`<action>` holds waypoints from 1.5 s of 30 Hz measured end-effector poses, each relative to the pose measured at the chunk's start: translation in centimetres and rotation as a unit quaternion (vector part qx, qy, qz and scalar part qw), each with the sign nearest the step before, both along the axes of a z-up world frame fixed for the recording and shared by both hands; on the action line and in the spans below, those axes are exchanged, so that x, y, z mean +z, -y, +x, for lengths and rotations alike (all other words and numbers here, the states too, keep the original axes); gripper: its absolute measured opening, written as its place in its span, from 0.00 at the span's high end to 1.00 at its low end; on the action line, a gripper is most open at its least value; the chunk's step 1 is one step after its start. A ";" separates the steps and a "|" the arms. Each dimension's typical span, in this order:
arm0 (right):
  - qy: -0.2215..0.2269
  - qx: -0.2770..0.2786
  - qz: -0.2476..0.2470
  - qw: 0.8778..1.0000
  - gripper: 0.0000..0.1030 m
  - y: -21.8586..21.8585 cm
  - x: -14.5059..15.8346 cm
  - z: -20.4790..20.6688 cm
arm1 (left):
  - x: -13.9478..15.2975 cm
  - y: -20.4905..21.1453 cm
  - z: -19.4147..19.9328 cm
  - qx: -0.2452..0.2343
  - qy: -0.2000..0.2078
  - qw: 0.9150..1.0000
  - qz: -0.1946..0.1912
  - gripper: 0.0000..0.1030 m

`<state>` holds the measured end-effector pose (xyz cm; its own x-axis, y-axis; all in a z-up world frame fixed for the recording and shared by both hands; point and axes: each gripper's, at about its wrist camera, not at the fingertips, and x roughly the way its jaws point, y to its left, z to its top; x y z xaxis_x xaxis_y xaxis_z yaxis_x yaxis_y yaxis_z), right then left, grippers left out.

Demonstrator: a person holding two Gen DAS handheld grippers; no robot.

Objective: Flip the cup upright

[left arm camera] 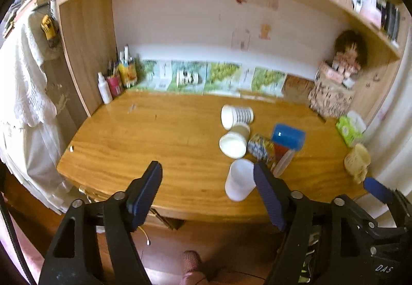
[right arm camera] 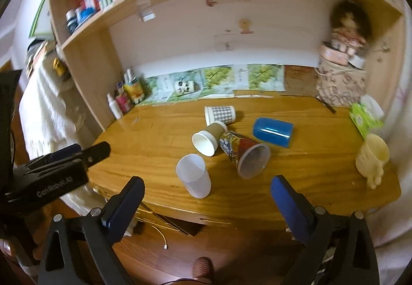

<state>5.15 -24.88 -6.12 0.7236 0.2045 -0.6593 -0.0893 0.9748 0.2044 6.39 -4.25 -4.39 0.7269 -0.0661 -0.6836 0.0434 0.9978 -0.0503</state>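
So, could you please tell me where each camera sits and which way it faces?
Left wrist: on the left claw, off the desk's near edge, facing its back wall; both fingers show.
Right wrist: on the right claw, facing likewise; the left claw shows at left.
Shared: white cup, blue cup.

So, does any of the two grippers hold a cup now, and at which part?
Nothing is held. The left gripper and the right gripper are both open, short of the desk's near edge, and touch no cup.
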 end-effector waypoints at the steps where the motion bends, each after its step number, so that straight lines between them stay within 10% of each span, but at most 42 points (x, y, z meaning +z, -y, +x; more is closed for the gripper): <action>1: 0.001 -0.007 0.001 1.000 0.04 0.1 0.3 -0.2 | 0.6 -0.2 -0.2 0.002 0.009 1.000 0.001 0.23; 32: 0.107 -0.054 0.019 0.993 0.03 -3.0 3.9 -2.2 | 3.8 -1.2 -2.9 0.024 0.167 0.984 0.051 0.02; 45: 0.111 -0.055 0.016 0.992 0.03 -3.0 4.1 -1.5 | 4.0 -1.2 -2.2 0.022 0.171 0.984 0.050 0.01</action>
<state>3.64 -21.88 -2.05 0.8692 0.1341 -0.4759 -0.0287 0.9746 0.2222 4.15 -3.01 -0.38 0.9163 0.0253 -0.3996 -0.0022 0.9983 0.0580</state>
